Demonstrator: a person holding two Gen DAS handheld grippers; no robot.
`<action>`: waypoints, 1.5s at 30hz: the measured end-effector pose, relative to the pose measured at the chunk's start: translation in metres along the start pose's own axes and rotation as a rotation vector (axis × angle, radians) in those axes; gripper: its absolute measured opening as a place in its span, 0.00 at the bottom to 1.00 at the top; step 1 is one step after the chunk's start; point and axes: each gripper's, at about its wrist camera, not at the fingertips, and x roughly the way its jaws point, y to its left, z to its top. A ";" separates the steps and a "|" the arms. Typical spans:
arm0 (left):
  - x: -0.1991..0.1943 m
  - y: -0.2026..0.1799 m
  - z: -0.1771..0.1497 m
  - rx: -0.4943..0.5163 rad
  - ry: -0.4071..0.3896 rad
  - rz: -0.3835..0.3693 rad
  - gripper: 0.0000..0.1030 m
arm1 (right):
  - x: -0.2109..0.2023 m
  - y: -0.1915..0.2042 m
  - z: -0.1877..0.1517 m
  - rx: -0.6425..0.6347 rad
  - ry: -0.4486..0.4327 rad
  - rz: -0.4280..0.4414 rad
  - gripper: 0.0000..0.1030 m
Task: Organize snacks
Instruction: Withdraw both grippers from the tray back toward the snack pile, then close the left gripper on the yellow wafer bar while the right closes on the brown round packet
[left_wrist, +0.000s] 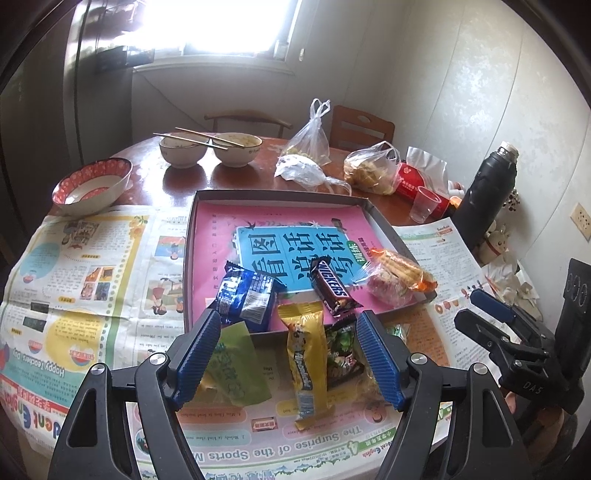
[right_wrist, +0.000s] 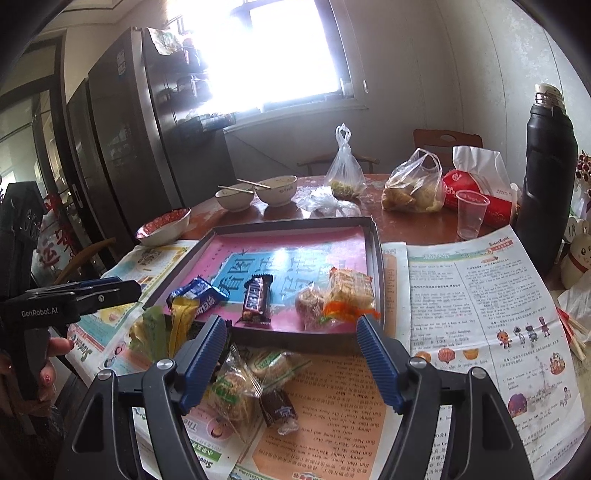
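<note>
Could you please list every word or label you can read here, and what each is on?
"SNICKERS": chocolate bar in the tray.
"GenRobot.AI": left gripper.
"DAS": right gripper.
"Happy teachers' Day", "The Surprise of the Sports": newspaper, upside down.
Newspaper small print: unreadable.

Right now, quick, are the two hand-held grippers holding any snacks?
Left hand-held gripper: open, holding nothing, above the long yellow candy wrapper.
Right hand-held gripper: open, holding nothing.
</note>
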 end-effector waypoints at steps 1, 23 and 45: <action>0.000 0.000 -0.001 0.002 0.003 0.001 0.75 | 0.000 0.000 -0.001 0.001 0.005 -0.001 0.73; 0.022 -0.007 -0.031 0.042 0.109 0.007 0.75 | 0.005 -0.005 -0.030 -0.013 0.085 -0.031 0.77; 0.050 -0.014 -0.049 0.055 0.203 0.014 0.75 | 0.021 0.007 -0.048 -0.100 0.169 -0.050 0.77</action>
